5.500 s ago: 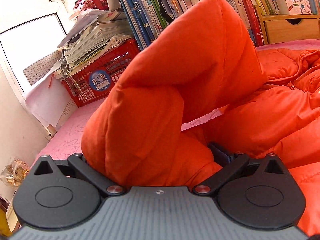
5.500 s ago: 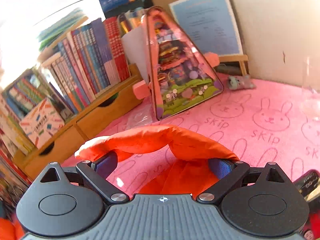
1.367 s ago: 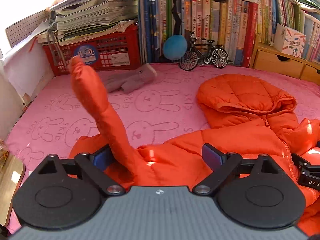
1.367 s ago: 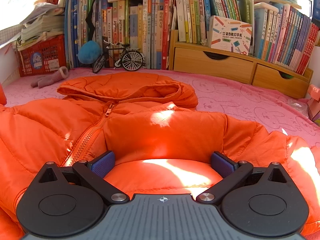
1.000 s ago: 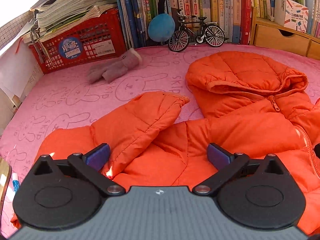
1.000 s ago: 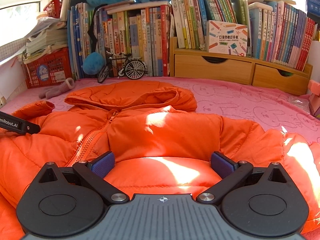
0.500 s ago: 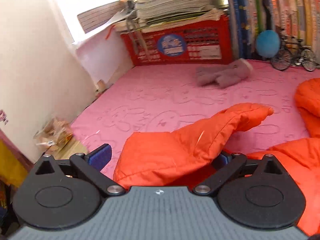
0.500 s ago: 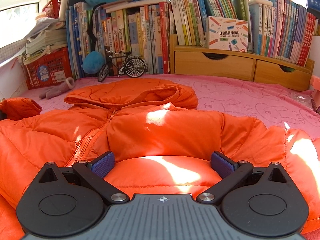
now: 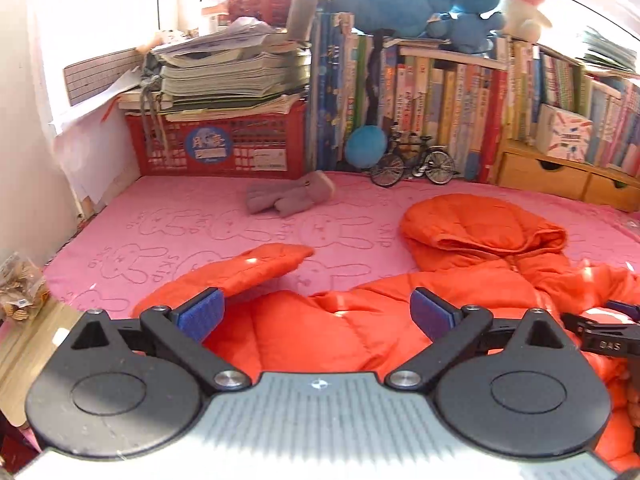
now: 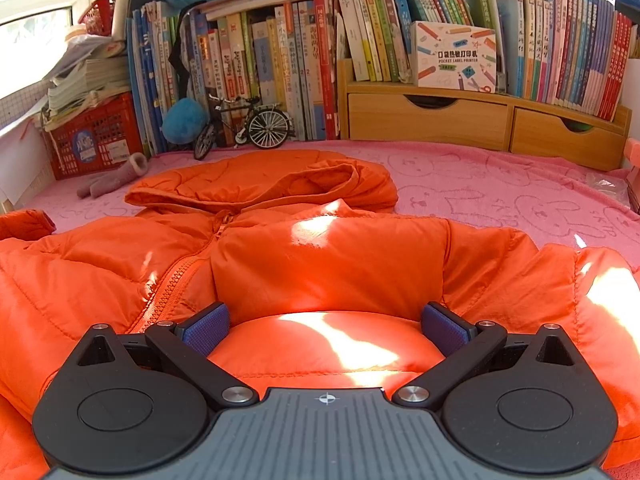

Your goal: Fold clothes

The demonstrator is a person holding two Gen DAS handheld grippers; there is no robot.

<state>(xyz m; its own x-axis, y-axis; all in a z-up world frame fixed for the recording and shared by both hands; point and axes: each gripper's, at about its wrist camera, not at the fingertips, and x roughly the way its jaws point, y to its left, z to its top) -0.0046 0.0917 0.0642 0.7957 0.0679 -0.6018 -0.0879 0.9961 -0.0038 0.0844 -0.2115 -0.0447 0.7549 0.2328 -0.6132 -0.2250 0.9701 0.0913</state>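
One sleeve done: right sleeve lies across the orange jacket, spread mid-mat
Left: left sleeve sticks out toward the pink mat's left edge, unfolded
Claws: left gripper and right gripper gape wide, holding nothing

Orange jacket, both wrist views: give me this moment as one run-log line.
task: fold clothes | orange jacket flat on pink blanket, zipped, hood up top | left gripper open | right gripper open

Sunlit window left; bookshelf behind pink bunny-print blanket.
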